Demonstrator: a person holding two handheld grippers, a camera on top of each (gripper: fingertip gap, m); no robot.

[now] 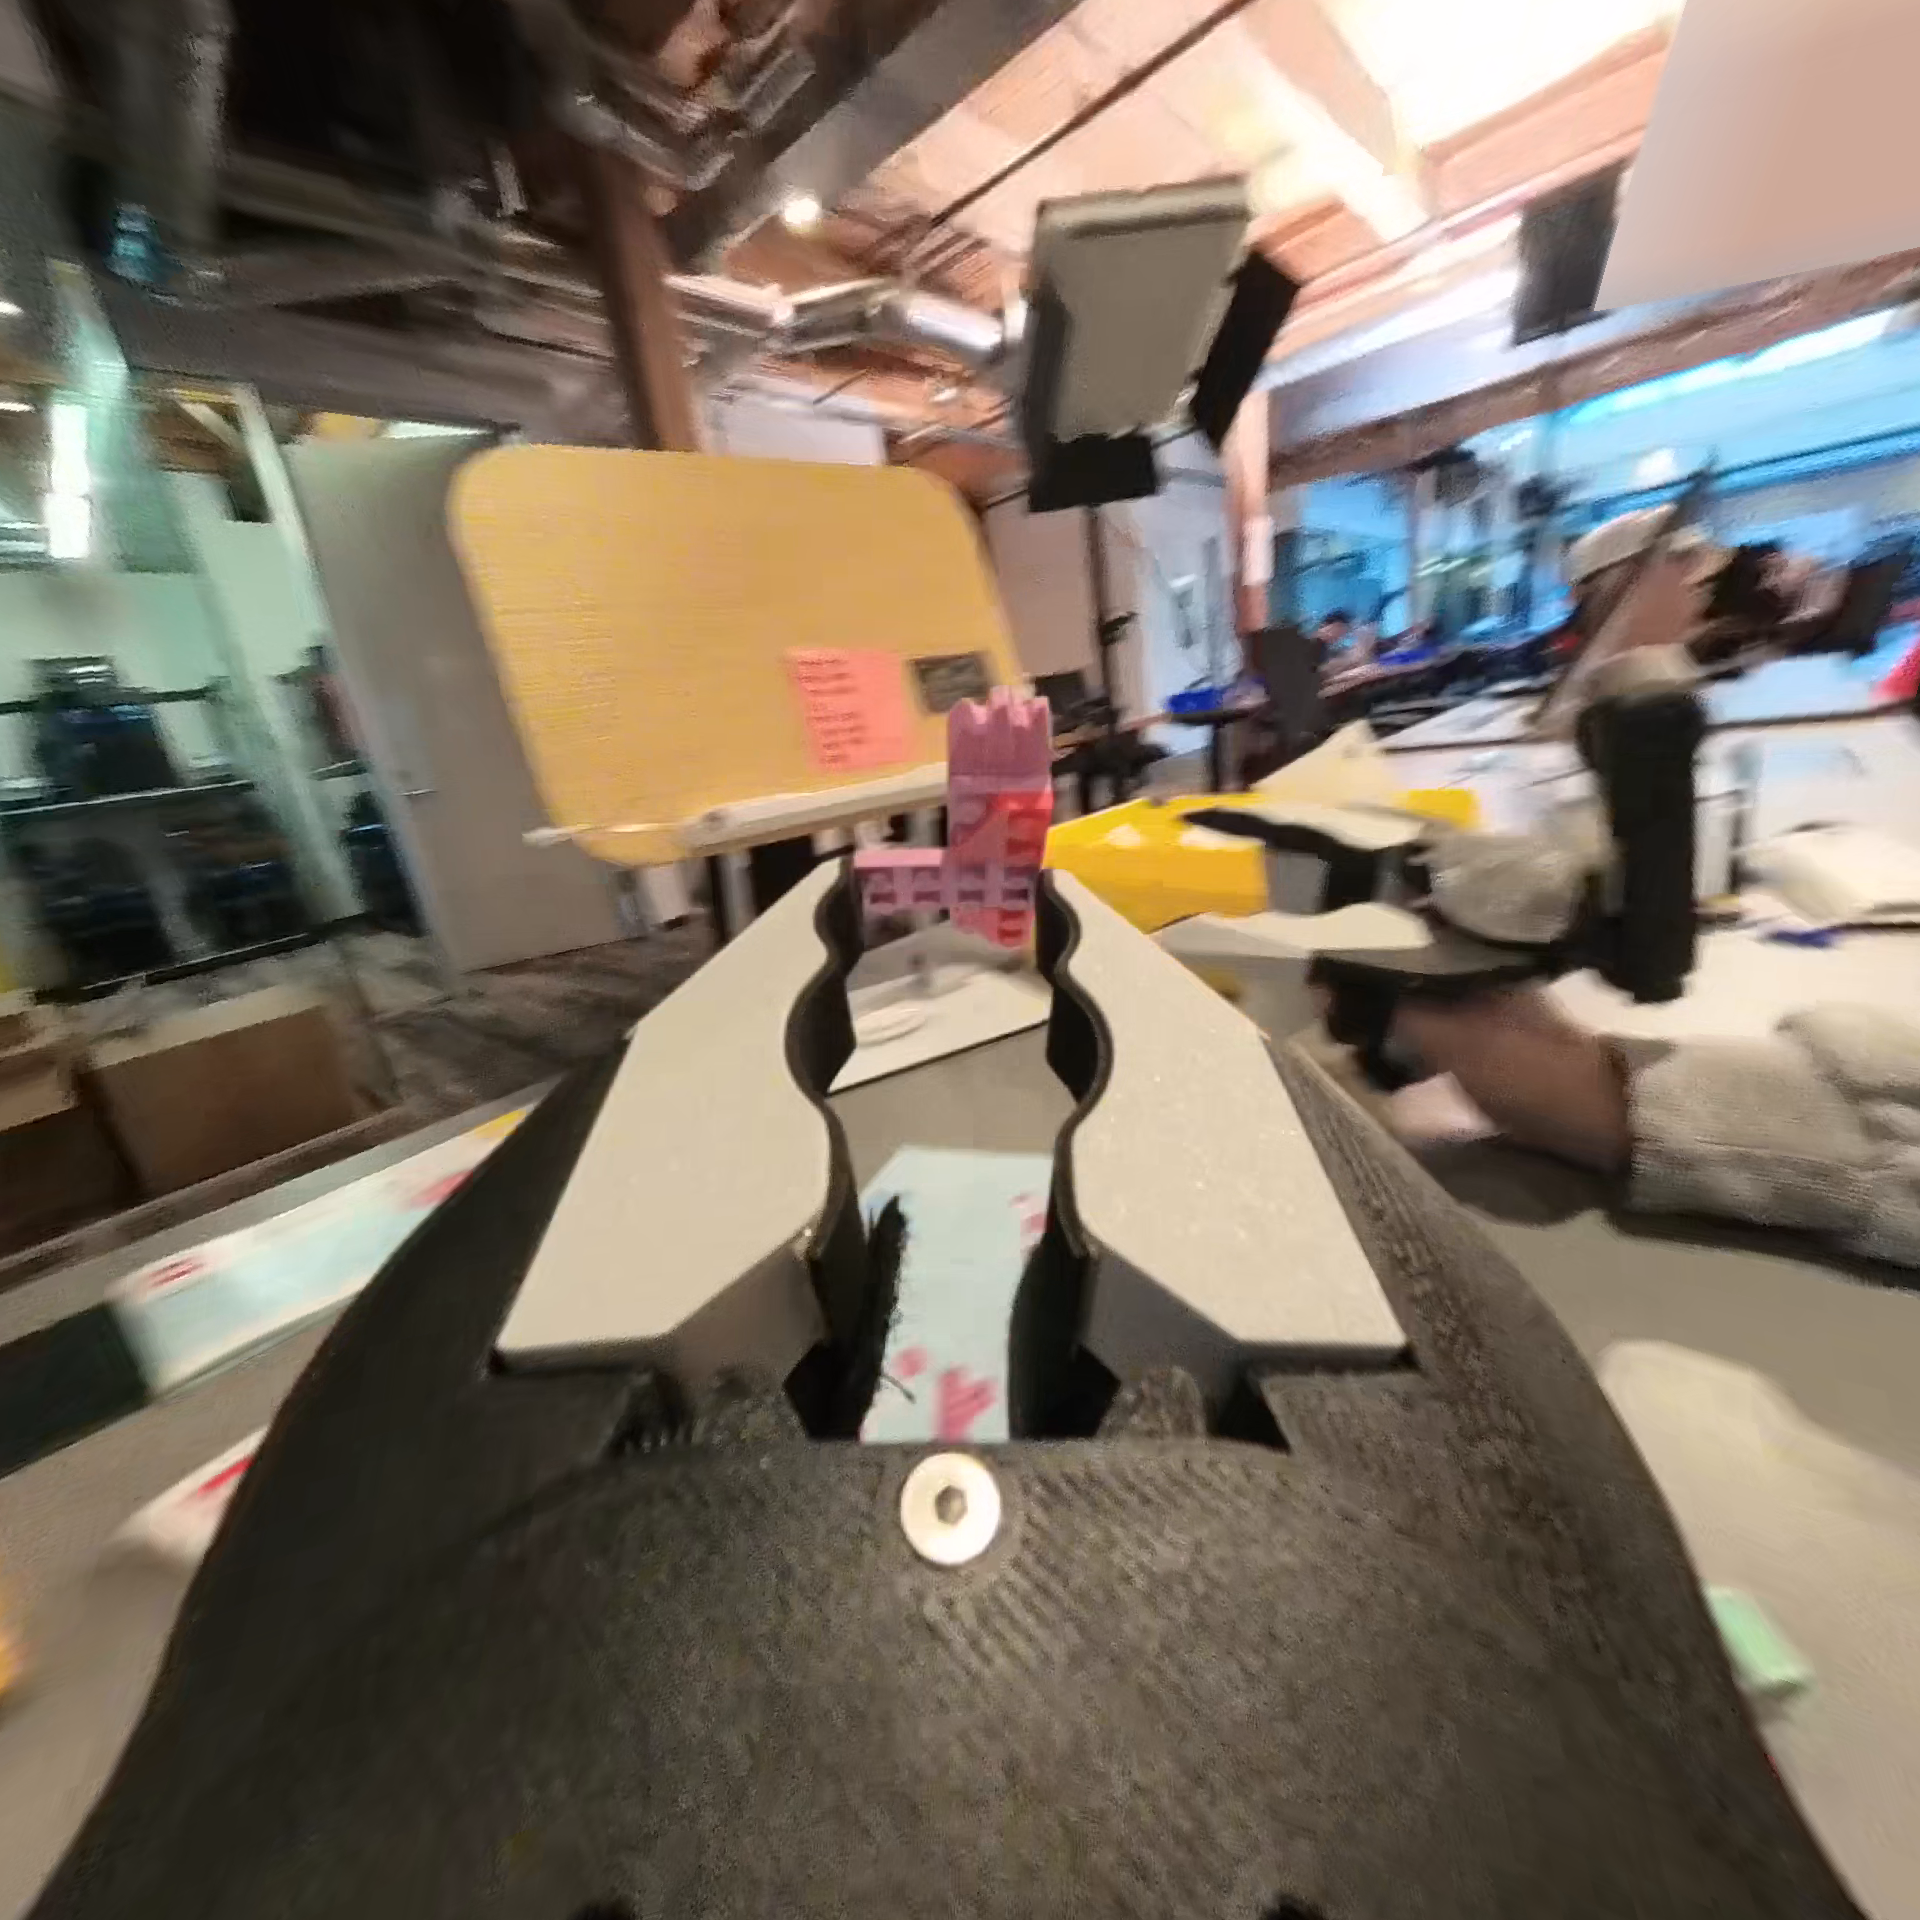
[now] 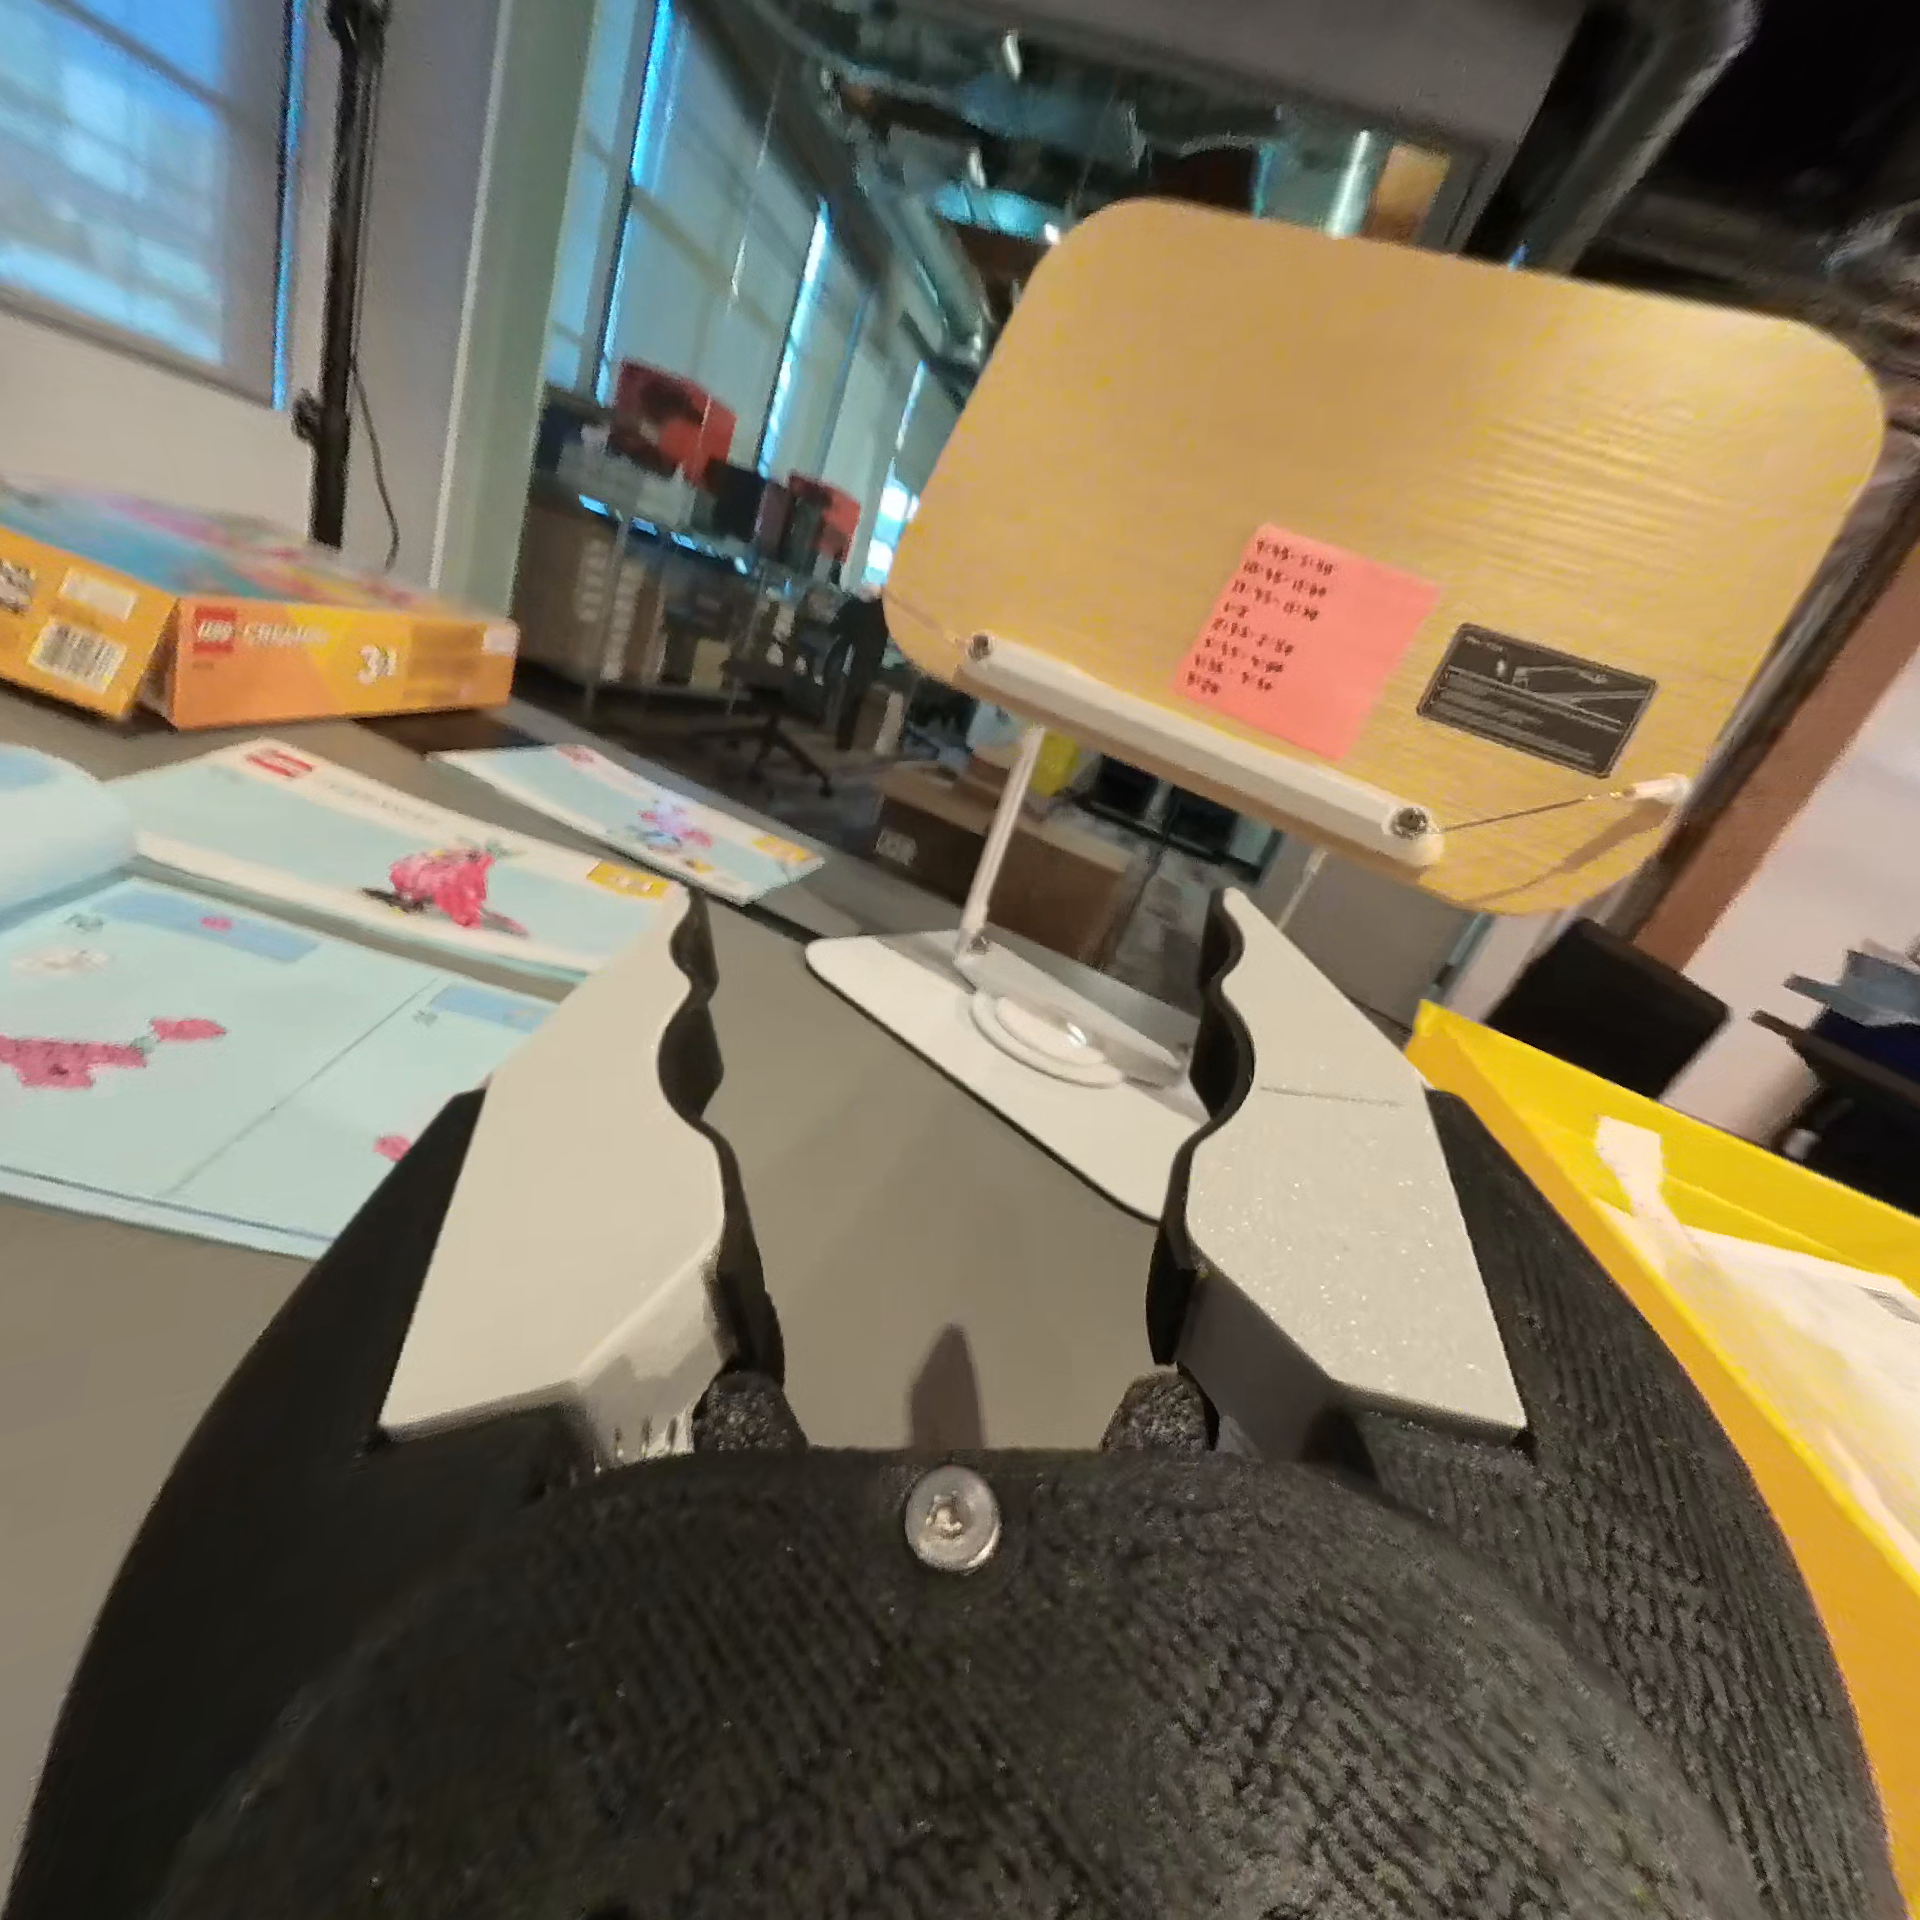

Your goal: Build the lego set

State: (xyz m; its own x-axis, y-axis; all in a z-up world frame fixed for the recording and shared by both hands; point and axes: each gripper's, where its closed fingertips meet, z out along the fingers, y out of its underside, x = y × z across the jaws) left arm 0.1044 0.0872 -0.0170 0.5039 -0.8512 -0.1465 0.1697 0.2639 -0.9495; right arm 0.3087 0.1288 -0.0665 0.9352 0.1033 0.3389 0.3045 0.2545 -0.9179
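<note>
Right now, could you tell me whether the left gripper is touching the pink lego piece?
Touching: the left wrist view shows the left gripper clamping the pink lego piece between its fingertips.

An open-plan office or lab: exposed ceiling ducts [image 1: 914,322], glass partitions [image 2: 727,312], desks and office chairs [image 2: 790,717].

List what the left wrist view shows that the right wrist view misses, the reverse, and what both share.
Only the left wrist view: the left gripper shut on a pink lego assembly held up off the table, and the right gripper seen from the side in a person's hand.

Only the right wrist view: the orange lego box, three instruction booklets spread on the table, such as the open one, and the right gripper's open, empty jaws.

Both: the wooden book stand with its pink sticky note, the yellow bin and the grey table.
</note>
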